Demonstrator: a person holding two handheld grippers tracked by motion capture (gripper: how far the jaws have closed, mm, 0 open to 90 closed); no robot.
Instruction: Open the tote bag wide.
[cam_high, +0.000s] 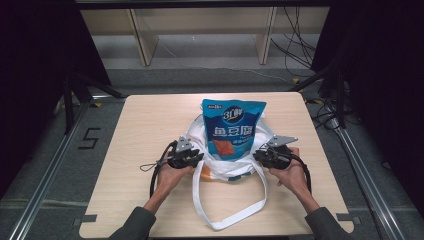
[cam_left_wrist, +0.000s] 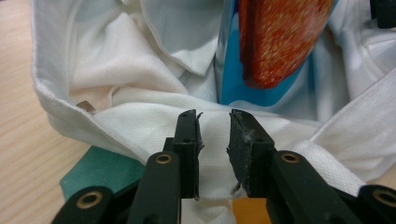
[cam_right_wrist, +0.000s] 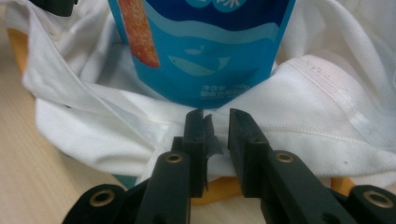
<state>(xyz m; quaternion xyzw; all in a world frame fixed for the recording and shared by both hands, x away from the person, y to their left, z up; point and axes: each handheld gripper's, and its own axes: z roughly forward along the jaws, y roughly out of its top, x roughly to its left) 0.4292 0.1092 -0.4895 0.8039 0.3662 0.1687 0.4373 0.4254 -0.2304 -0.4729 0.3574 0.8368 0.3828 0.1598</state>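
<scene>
Both the left gripper (cam_high: 199, 159) and right gripper (cam_high: 257, 156) have jaws slightly parted, gripping nothing, with the white bag (cam_high: 227, 167) rim lying dead ahead between them.

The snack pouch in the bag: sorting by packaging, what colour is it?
Blue snack pouch with white lettering, clearest in the high view.

White cloth bag (cam_high: 227, 165) w/ matt weave, glossy plastic snack pouch (cam_high: 233, 127), pale wood-grain table (cam_high: 140, 125)
</scene>
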